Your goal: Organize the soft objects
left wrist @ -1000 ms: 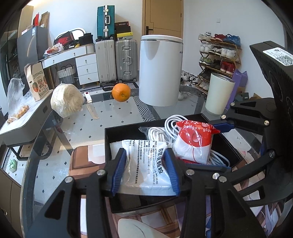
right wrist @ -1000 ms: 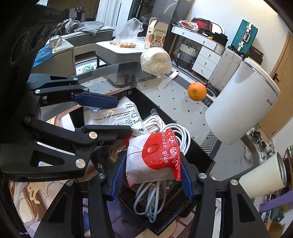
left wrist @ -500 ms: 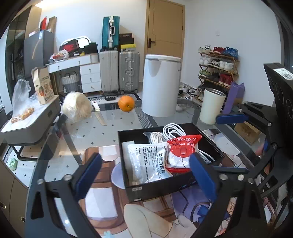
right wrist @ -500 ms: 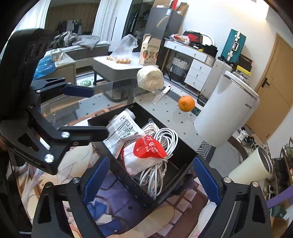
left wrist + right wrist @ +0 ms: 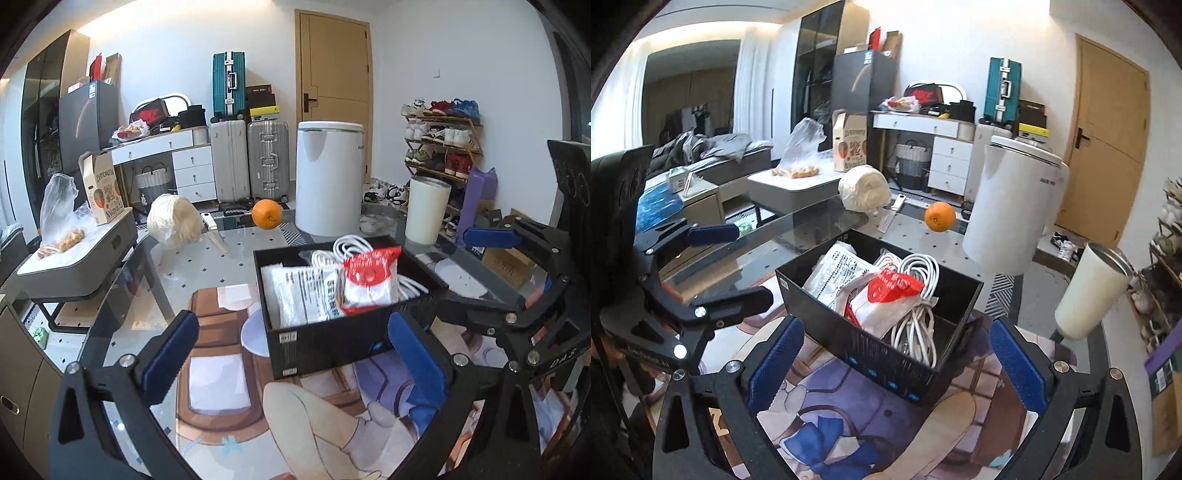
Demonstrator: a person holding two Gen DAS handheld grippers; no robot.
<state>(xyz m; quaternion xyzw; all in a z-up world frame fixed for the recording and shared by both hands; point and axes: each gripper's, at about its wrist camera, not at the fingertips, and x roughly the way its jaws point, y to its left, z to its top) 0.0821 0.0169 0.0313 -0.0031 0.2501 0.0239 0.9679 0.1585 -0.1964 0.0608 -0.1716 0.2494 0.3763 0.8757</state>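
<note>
A black box (image 5: pixel 325 343) stands on the printed mat; it also shows in the right wrist view (image 5: pixel 827 317). In it lie a white printed bag (image 5: pixel 303 295), a red-and-white balloon bag (image 5: pixel 369 280) and a coil of white cable (image 5: pixel 918 295). My left gripper (image 5: pixel 291 354) is open and empty, held back from the box's near wall. My right gripper (image 5: pixel 897 354) is open and empty in front of the box's corner. Each gripper shows at the side of the other's view.
On the glass table behind the box lie an orange (image 5: pixel 266 215), a white wrapped roll (image 5: pixel 171 221) and a knife (image 5: pixel 214 236). A white bin (image 5: pixel 328 181) and a white tumbler (image 5: pixel 426 210) stand at the back right. A grey side table (image 5: pixel 77 258) is at left.
Both grippers let go of the bags, opened wide and drew back from the box. The white bag and the red-and-white bag now rest in the box.
</note>
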